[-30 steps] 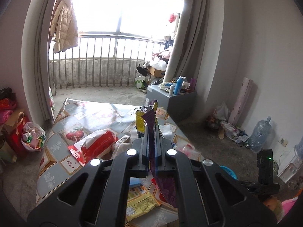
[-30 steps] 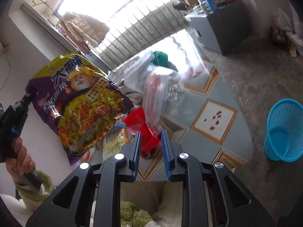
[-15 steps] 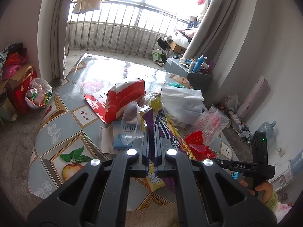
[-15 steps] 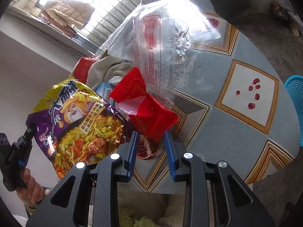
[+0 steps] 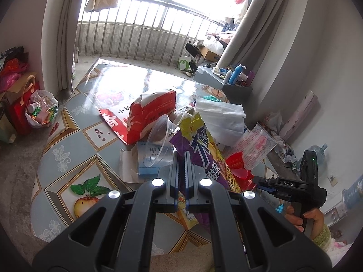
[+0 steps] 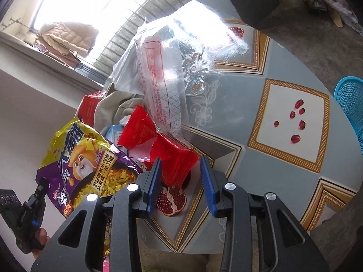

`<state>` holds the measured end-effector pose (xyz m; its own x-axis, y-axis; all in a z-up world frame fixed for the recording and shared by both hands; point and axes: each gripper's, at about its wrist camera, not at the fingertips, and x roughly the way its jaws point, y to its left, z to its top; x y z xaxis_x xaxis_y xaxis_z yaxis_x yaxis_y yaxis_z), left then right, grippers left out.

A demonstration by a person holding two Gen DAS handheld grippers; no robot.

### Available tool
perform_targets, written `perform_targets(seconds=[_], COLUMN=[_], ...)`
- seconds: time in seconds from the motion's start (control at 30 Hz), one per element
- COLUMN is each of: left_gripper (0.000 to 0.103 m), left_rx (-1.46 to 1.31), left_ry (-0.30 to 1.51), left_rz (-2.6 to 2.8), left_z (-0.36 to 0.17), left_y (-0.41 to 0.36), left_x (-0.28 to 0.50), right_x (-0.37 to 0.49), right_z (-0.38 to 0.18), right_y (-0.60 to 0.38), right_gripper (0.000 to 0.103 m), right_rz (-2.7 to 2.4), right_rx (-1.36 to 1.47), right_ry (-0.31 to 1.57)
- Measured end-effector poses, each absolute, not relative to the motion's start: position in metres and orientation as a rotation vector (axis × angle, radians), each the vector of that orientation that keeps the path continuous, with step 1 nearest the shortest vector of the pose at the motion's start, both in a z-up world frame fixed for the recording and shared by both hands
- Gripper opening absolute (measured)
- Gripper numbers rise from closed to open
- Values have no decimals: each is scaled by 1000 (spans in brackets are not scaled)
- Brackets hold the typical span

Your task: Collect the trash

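Red wrapper (image 6: 174, 156) between spread right fingers (image 6: 154, 182); left fingers (image 5: 173, 176) clamp purple noodle bag (image 5: 204, 149).

Trash heaped on the table (image 6: 229, 122), ahead of both claws

A wrapper (image 6: 158, 140) lies just ahead of the right gripper (image 6: 180, 176), partly under a clear bag (image 6: 165, 68); the noodle packet (image 6: 86, 165) to its left; a basket (image 6: 351, 104) far right, off the table.

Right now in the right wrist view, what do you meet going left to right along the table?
Purple noodle packet → red wrapper → printed pomegranate seeds panel → blue basket.
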<state>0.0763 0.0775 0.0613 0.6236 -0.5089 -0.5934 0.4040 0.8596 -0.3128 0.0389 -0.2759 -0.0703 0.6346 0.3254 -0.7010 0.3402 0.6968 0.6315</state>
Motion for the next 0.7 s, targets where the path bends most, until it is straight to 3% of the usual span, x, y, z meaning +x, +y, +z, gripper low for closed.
perform_targets(seconds=[0.13, 0.2, 0.3, 0.7], left_gripper=[2, 2, 2, 2], left_rx=[-158, -157, -158, -157], left_ry=[727, 722, 714, 581], left_rz=[-527, -526, -526, -583], left_z=[62, 63, 67, 127], left_y=[78, 78, 78, 80], left_x=[77, 77, 74, 35], right_x=[50, 53, 50, -3], right_z=[-66, -65, -65, -23], right_y=[-264, -258, -255, -254], right_gripper=[34, 17, 12, 7], right_rz=[-34, -44, -39, 33], right_rx=[757, 729, 721, 658], right_ry=[912, 929, 928, 834])
